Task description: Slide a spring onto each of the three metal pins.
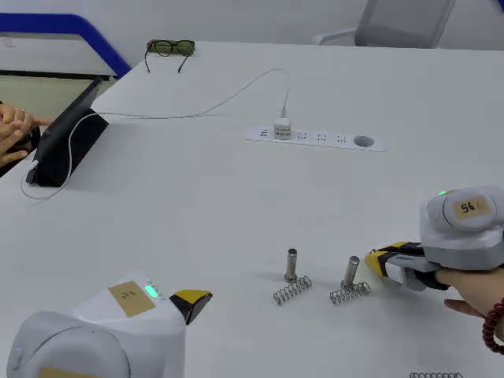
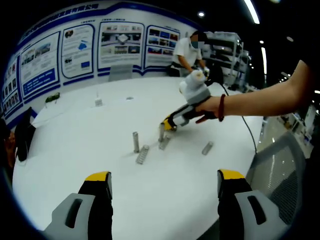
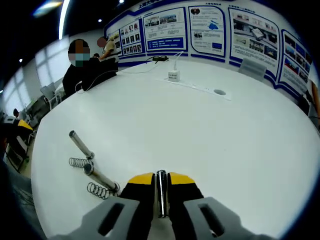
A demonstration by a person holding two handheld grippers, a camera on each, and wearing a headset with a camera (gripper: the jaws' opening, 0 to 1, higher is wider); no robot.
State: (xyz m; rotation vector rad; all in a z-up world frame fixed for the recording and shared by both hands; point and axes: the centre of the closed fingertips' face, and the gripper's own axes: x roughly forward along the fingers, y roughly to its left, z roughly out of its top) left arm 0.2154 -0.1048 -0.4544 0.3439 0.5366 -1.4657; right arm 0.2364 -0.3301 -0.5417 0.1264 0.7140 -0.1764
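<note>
While right gripper [image 3: 161, 180] clamps a pin [image 3: 161, 200], two pins [image 1: 292, 264] [image 1: 350, 272] upright — springs [image 1: 292, 290] [image 1: 350, 293] beside

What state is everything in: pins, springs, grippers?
Left gripper: open, empty.
Right gripper: shut on held pin.
Held pin: clamped between the jaws.
Left pin: upright, bare.
Middle pin: upright, bare.
Left spring: lying flat, off pin.
Middle spring: lying flat, off pin.
Third spring: lying flat.
</note>
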